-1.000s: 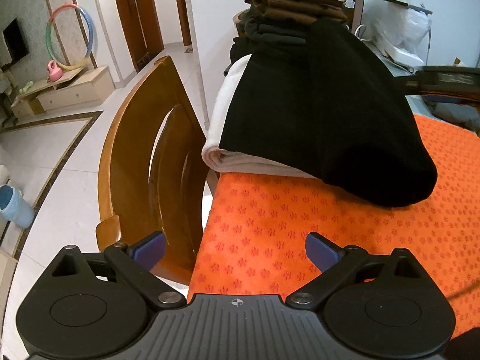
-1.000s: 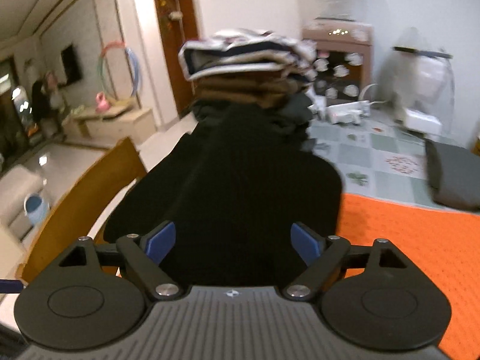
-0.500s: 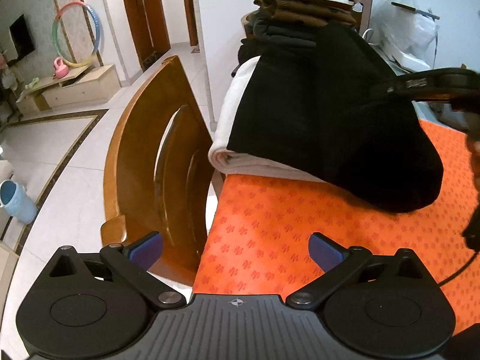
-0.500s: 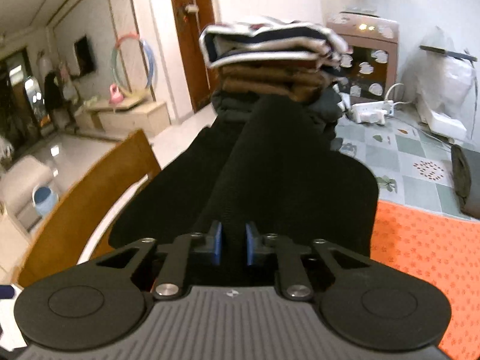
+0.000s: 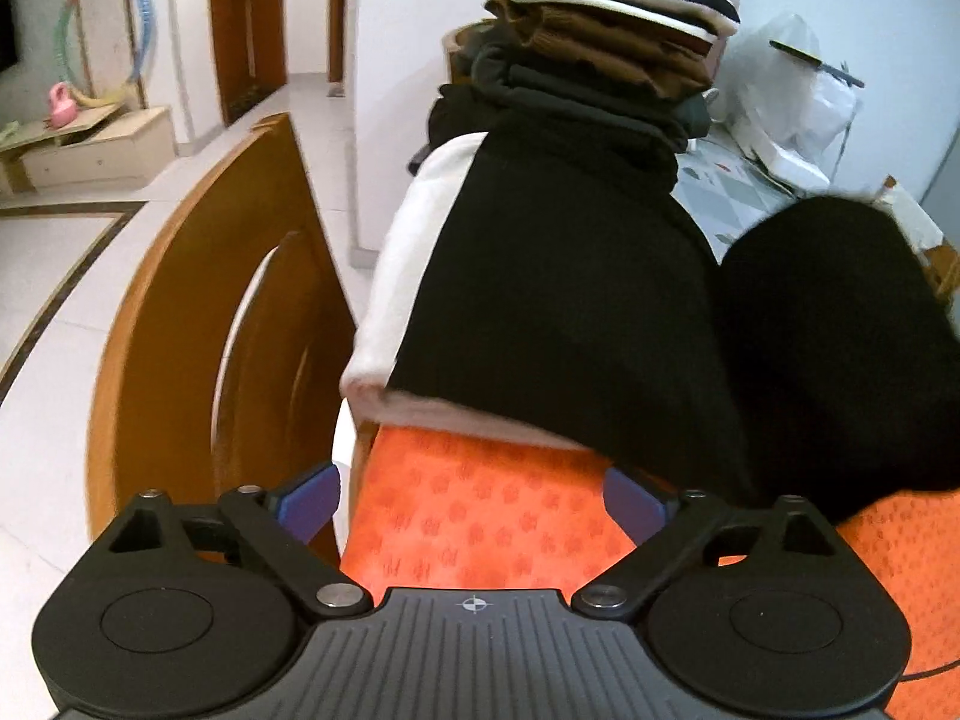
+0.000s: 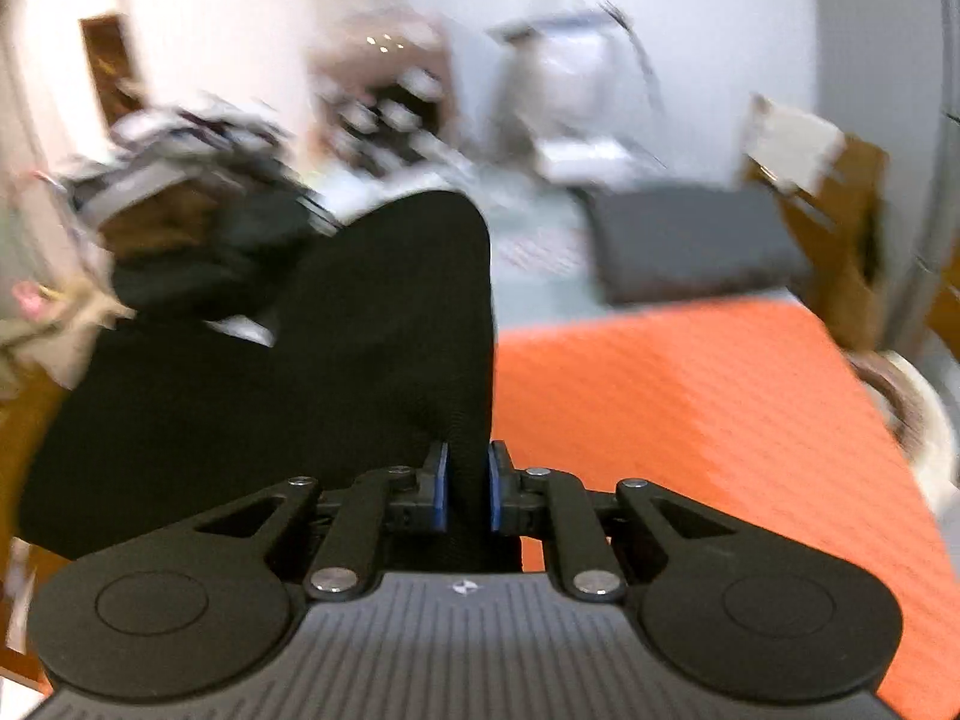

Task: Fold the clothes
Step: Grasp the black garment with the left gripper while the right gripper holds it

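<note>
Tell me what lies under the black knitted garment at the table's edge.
Under the black knitted garment a folded white garment shows along its left side, resting on the orange patterned tablecloth. Whatever else it covers is hidden.

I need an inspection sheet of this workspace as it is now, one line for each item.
Surface: orange cloth with a small print covers the table.
Job's things: black garment draped over a white garment; folded stack behind.
Clutter: dark pad beyond the cloth.
Grippers: right tool shut on the black garment; left tool closing, nothing between its jaws.
Cables: thin black one at the right edge of the left view.
Surroundings: wooden chair, hoop.
</note>
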